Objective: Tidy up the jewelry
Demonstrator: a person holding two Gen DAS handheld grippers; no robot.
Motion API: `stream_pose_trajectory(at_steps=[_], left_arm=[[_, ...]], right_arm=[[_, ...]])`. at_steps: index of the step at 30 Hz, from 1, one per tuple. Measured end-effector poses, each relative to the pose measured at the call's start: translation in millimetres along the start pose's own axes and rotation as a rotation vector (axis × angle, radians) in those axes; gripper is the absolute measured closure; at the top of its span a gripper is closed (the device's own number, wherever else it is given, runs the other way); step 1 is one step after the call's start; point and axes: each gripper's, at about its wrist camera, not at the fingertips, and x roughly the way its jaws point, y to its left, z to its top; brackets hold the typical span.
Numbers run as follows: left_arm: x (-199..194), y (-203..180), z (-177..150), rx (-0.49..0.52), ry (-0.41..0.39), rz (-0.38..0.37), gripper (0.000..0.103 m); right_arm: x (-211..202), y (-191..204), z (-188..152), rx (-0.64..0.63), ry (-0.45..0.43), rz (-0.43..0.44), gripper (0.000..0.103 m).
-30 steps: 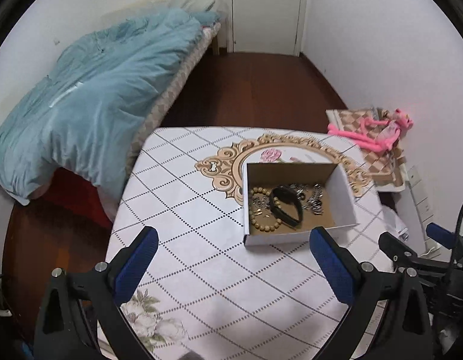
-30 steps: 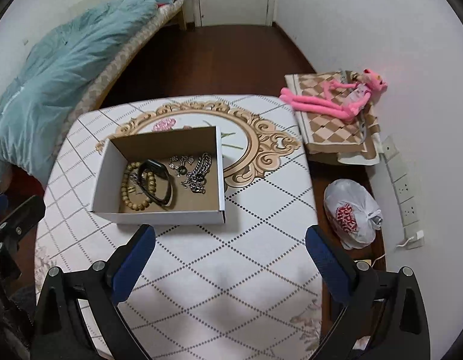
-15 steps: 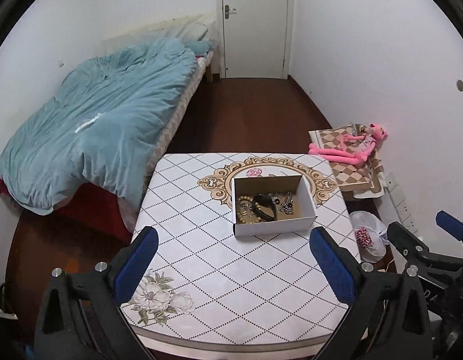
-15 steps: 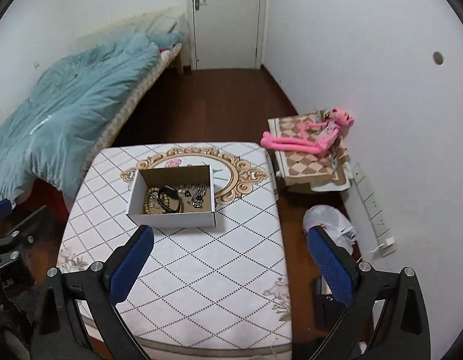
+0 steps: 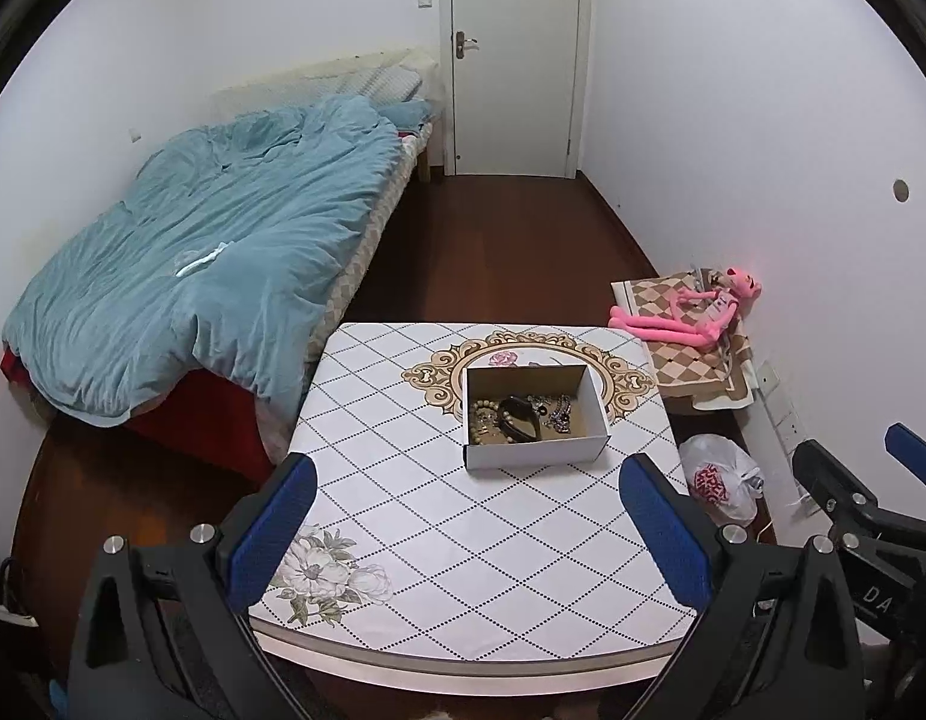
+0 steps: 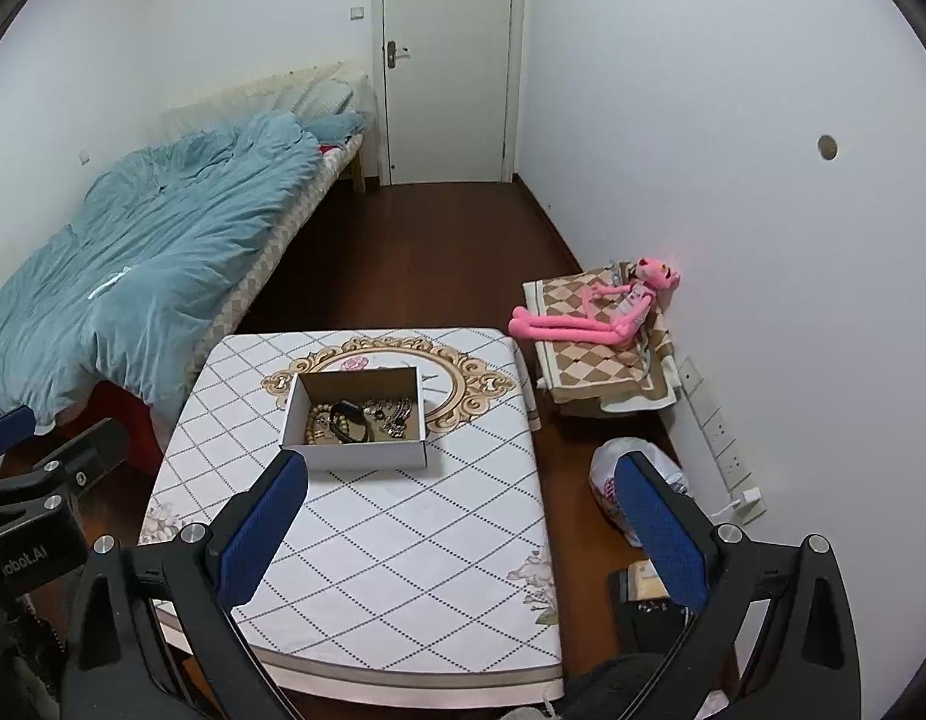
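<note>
A white cardboard box (image 5: pixel 535 453) (image 6: pixel 354 455) stands on the patterned table (image 5: pixel 438 528) (image 6: pixel 402 552). Inside lie a wooden bead bracelet (image 5: pixel 481 417) (image 6: pixel 317 423), a black band (image 5: pixel 520 417) (image 6: pixel 348 420) and silver chains (image 5: pixel 556 411) (image 6: pixel 393 411). My left gripper (image 5: pixel 463 522) is open and empty, well back from the box above the table's near edge. My right gripper (image 6: pixel 463 516) is open and empty, also well back from the box. The right gripper shows at the right of the left wrist view (image 5: pixel 865 498).
A bed with a blue duvet (image 5: pixel 210 276) stands left of the table. A pink plush toy (image 5: pixel 691 318) lies on a checked cushion at the right wall. A white plastic bag (image 5: pixel 718 477) sits on the floor beside the table. A door (image 5: pixel 511 60) is at the back.
Both grippers have pulled back and up from the box, so the whole table and room now show. Both stay open and empty. The box and jewelry have not moved.
</note>
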Motion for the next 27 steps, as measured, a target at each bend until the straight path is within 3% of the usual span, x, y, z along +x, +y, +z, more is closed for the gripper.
stream_pose_trajectory(at_steps=[8, 27], left_arm=[[7, -4, 6, 0.013, 0.019, -0.018, 0.0], [83, -2, 35, 0.004, 0.139, 0.022, 0.0]], right_arm=[[0, -5, 7, 0.017, 0.001, -0.011, 0.0], [85, 8, 34, 0.004, 0.106, 0.005, 0.0]])
